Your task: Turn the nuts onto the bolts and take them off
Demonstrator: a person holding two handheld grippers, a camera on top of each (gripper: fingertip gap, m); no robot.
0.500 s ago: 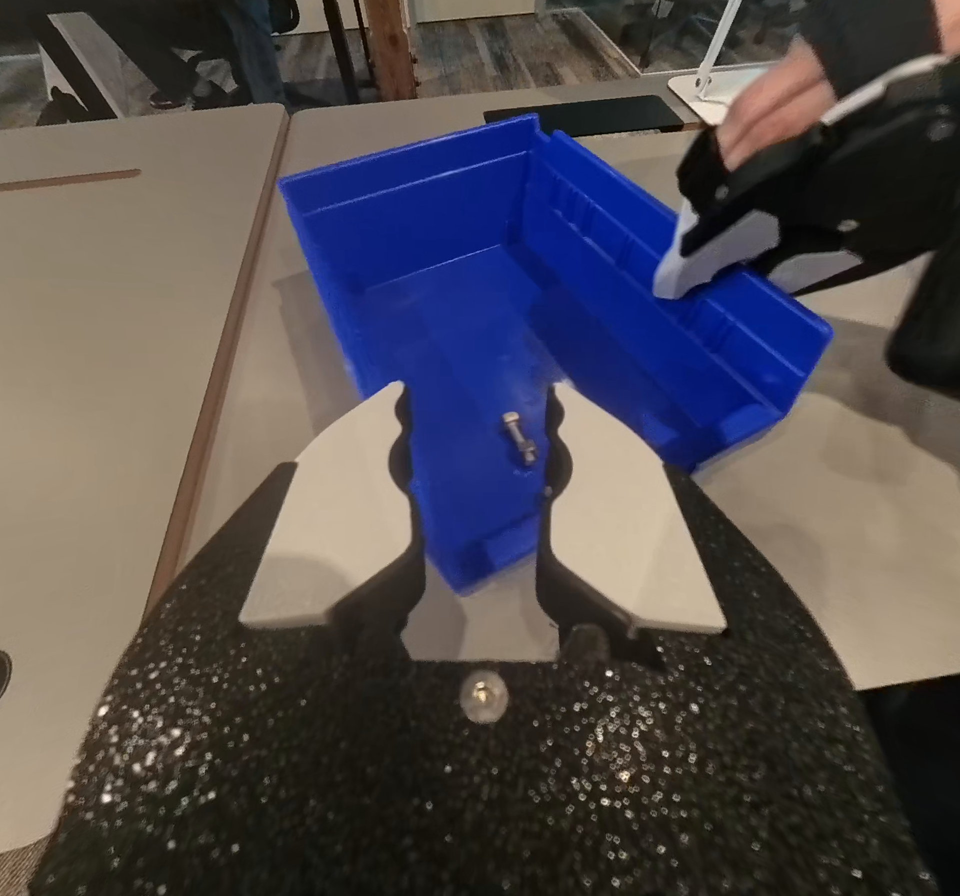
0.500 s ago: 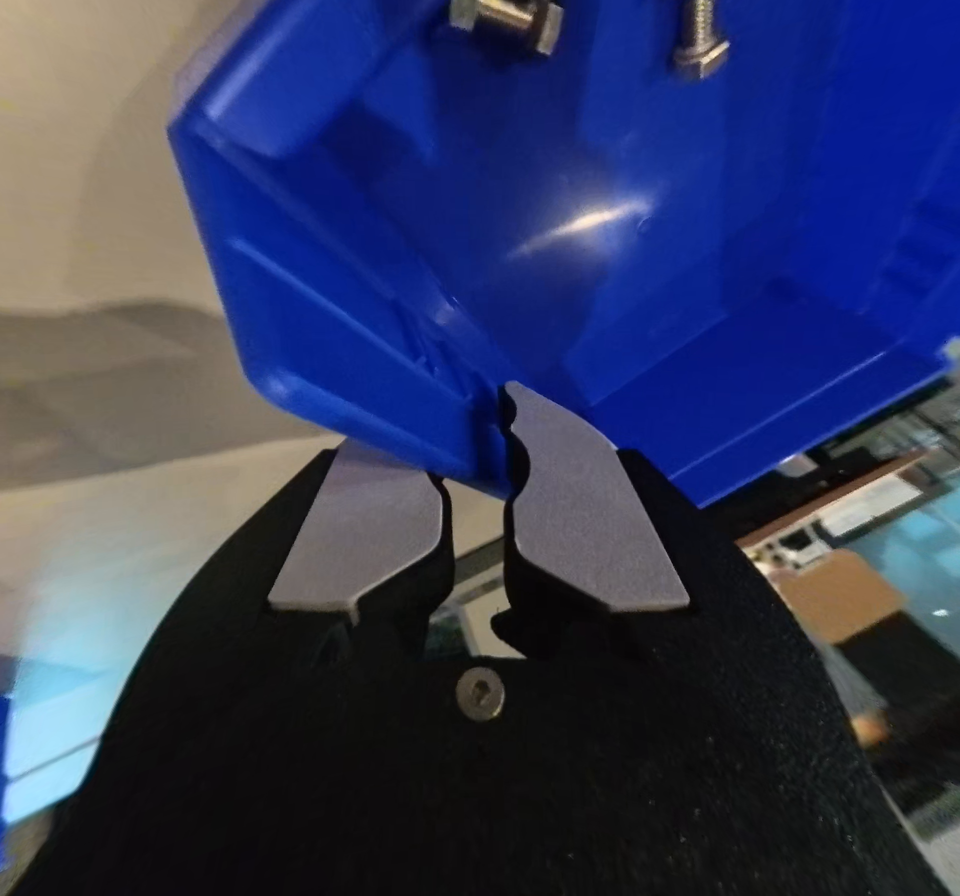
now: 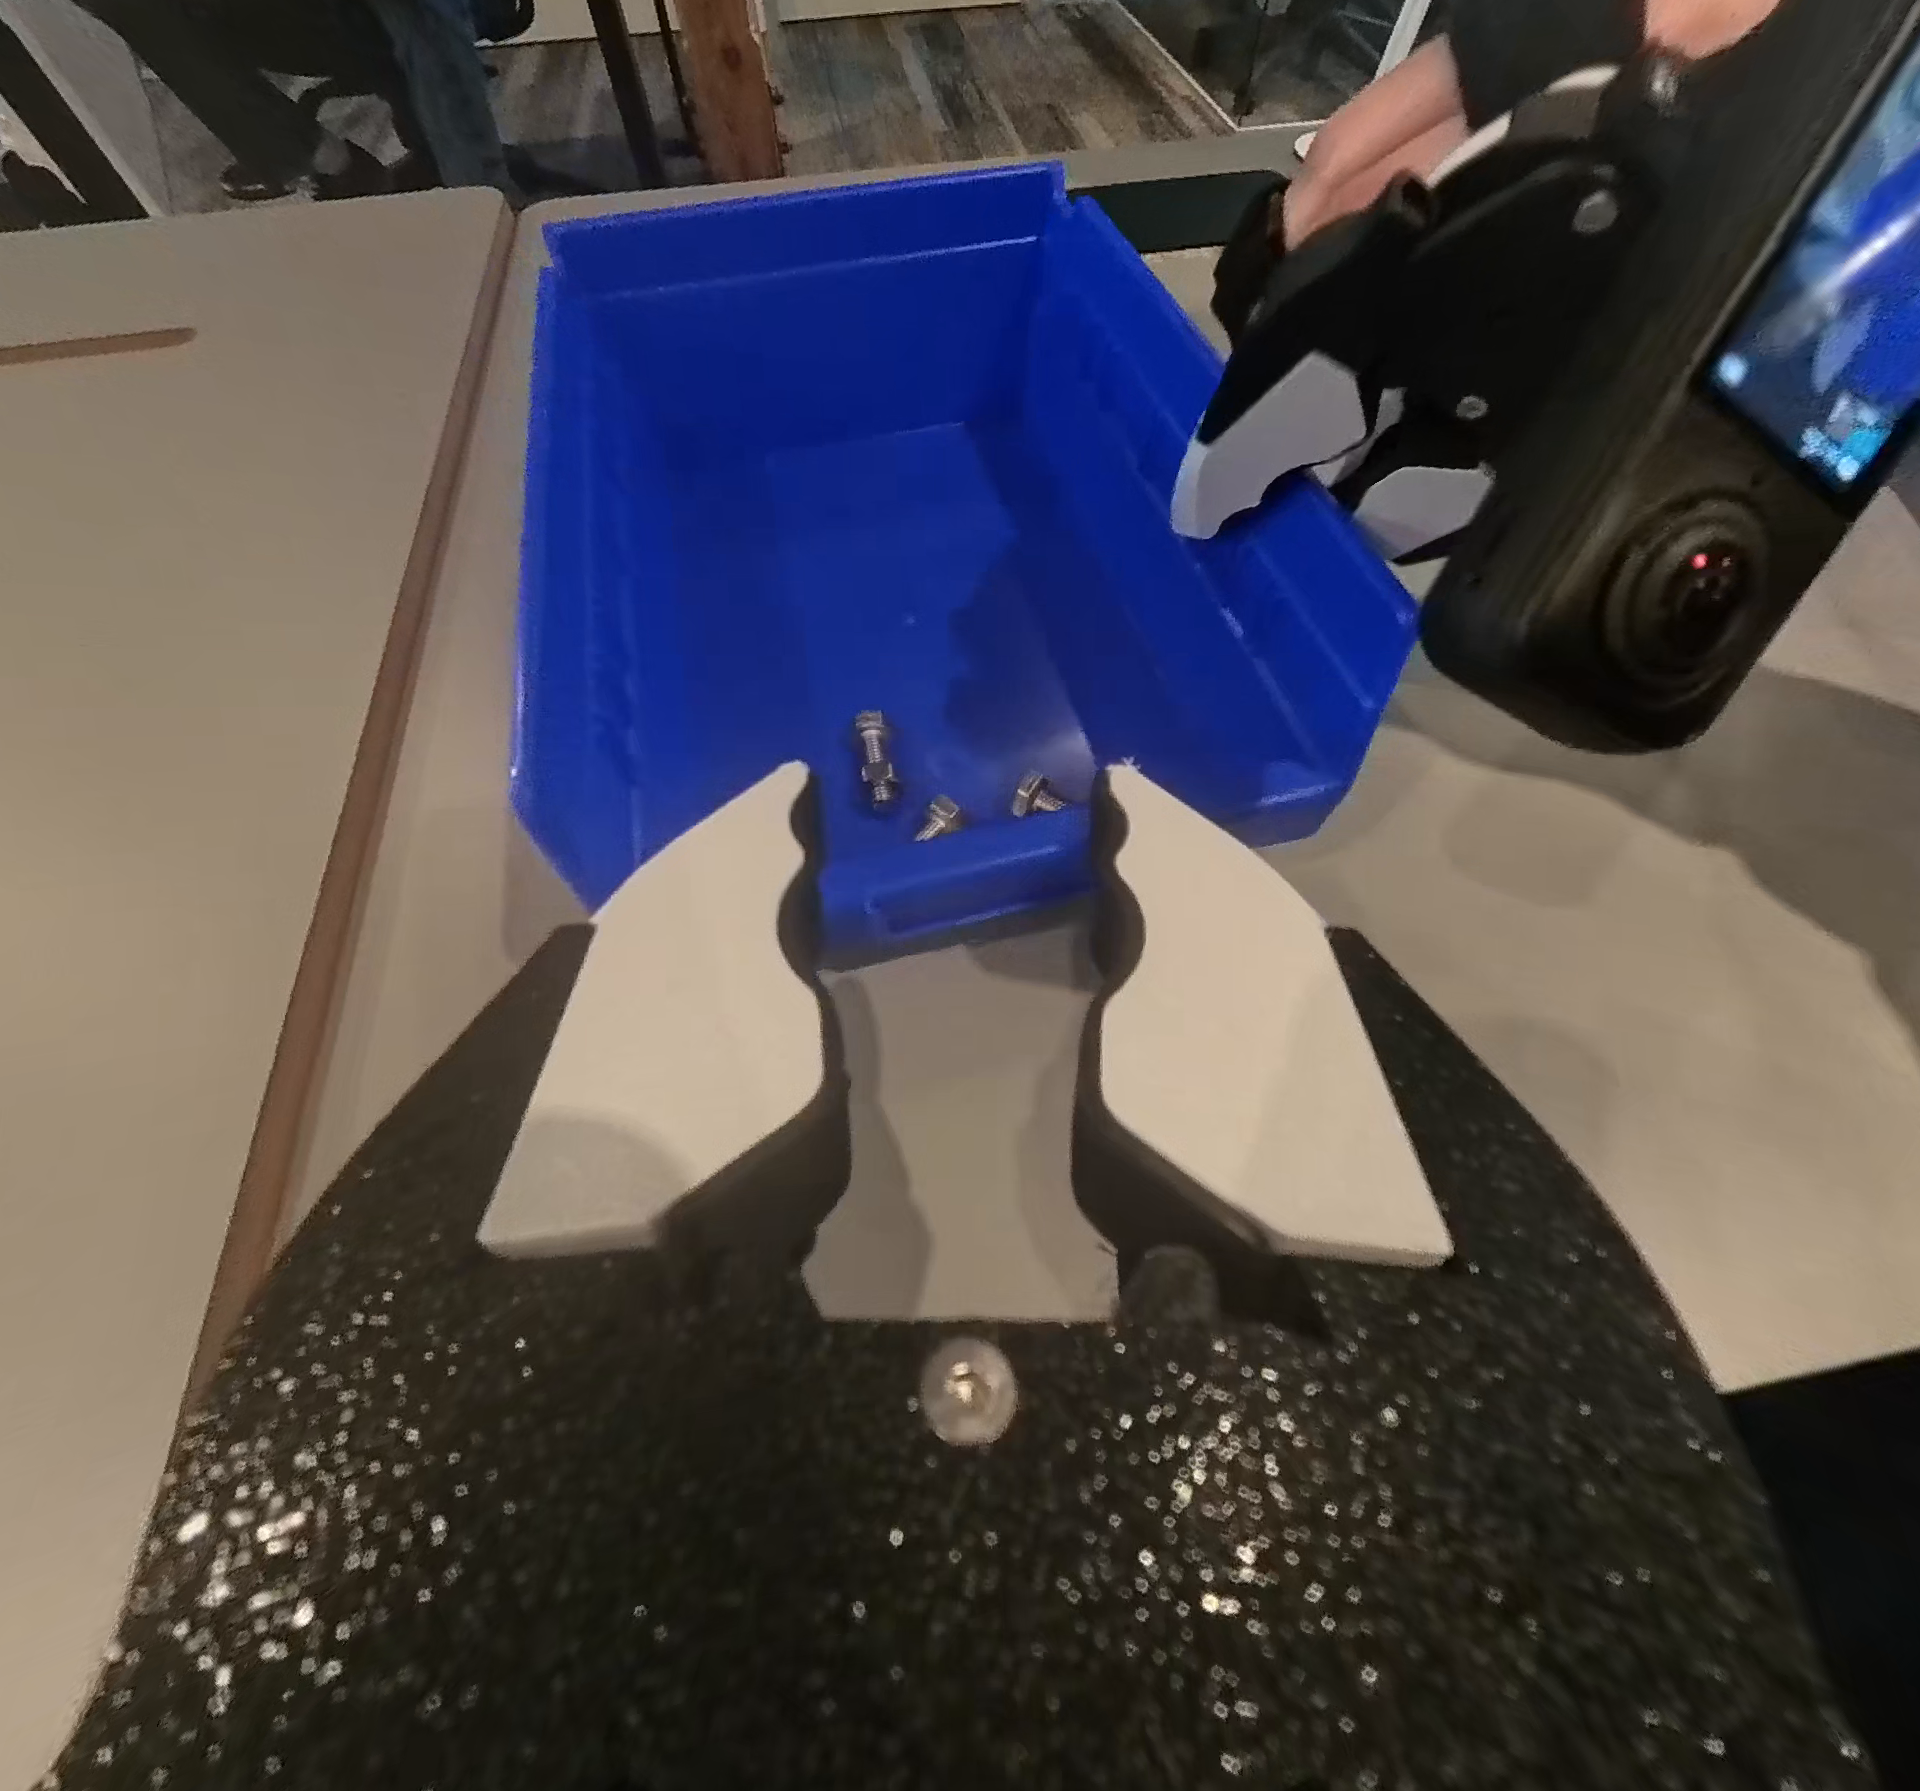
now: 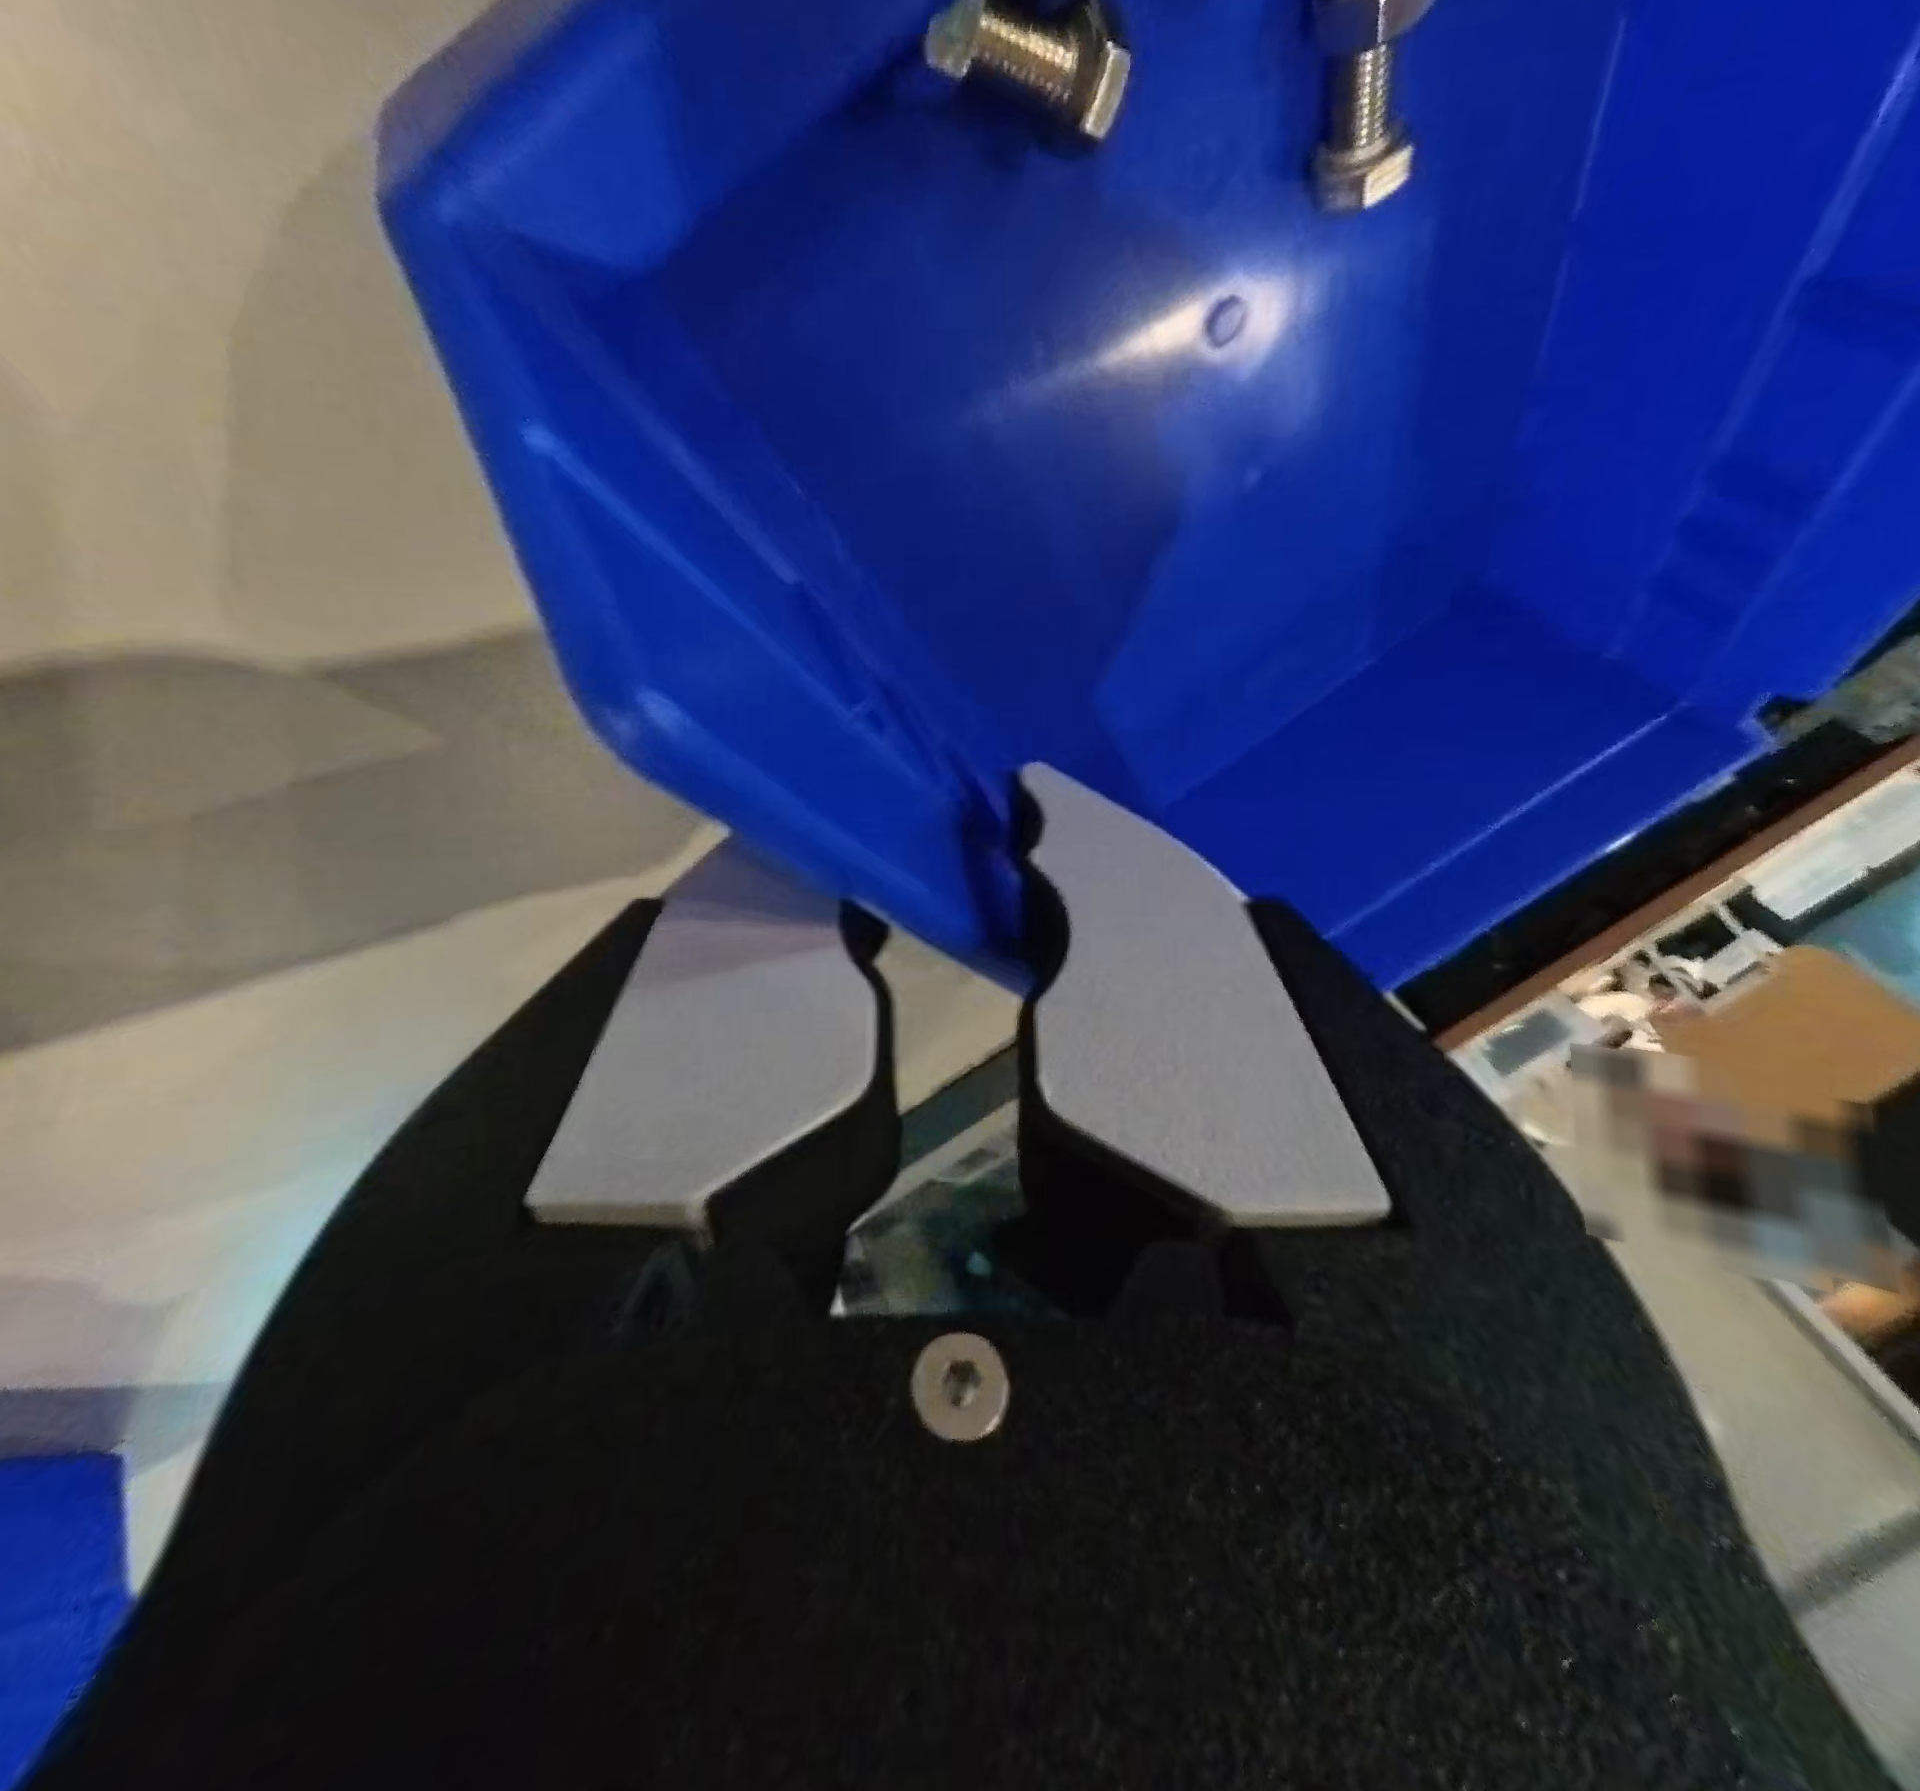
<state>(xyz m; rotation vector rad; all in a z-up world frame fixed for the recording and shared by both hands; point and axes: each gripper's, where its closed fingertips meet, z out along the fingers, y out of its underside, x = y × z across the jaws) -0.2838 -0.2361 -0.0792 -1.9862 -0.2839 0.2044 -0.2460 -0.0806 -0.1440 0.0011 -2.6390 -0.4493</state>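
Note:
A blue bin sits on the grey table, tilted toward me. Three bolts with nuts lie at its near end: a long one and two short ones. My left gripper is open and empty, just in front of the bin's low front lip. My right gripper is shut on the bin's side wall and also shows in the left wrist view at the bin's right wall. The right wrist view shows a long bolt with a nut and a short one inside.
The grey table has a seam with a brown edge at the left. A wooden post and dark table legs stand on the floor beyond. A person's hand holds the right gripper, whose camera hangs above the table's right side. Across from one pair of fingers to the other is roughly 15 cm.
The right gripper has tipped the bin more toward me. Two more bolts have slid down to join the long one at the bin's near end. The left gripper has stayed open.

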